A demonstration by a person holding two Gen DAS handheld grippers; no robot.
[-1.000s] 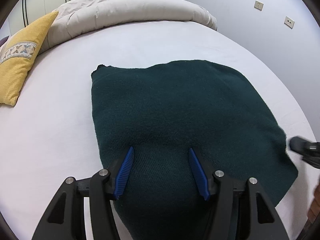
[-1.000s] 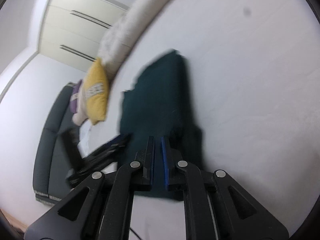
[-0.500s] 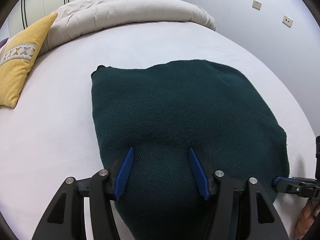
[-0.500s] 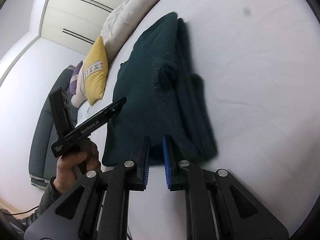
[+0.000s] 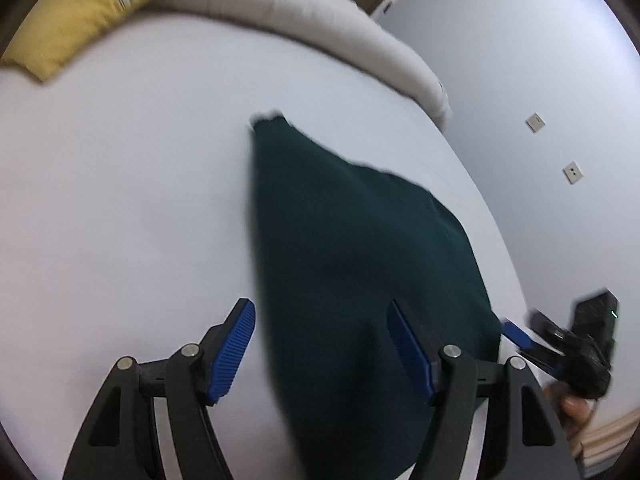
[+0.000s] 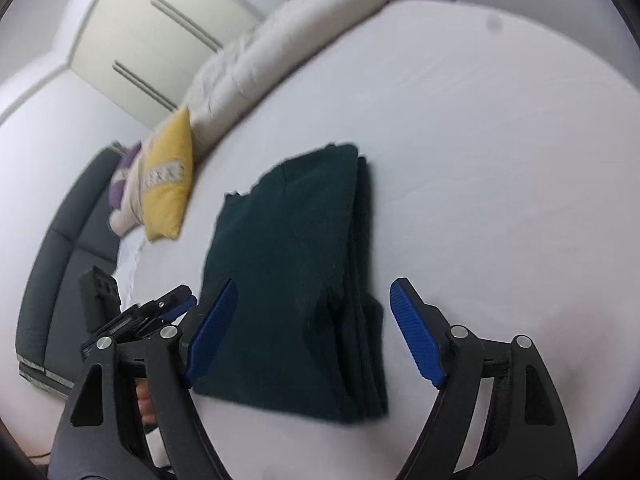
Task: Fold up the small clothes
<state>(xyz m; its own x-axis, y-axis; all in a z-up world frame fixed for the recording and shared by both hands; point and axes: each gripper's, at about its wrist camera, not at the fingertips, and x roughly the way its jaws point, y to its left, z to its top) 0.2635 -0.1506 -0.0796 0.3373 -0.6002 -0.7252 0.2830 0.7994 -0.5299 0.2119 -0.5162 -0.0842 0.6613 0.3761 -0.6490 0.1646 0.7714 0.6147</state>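
A dark green knit garment [image 5: 360,272] lies folded in several layers on the white bed sheet [image 5: 132,208]; it also shows in the right wrist view [image 6: 296,280], its stacked edges on the right side. My left gripper [image 5: 320,356] is open and empty, held above the garment's near left edge. My right gripper [image 6: 312,328] is open and empty, held above the garment's near end. The right gripper also shows at the far right of the left wrist view [image 5: 568,344], and the left gripper at the lower left of the right wrist view [image 6: 132,316].
A yellow cushion [image 6: 168,184] and a rolled pale duvet [image 6: 304,48] lie at the head of the bed. A grey sofa [image 6: 60,272] stands left of the bed. A wall with sockets [image 5: 572,172] runs along the right side.
My right gripper has opened and let go of the garment, which now lies folded narrower. My left gripper has swung left and tilted; the views are blurred by motion.
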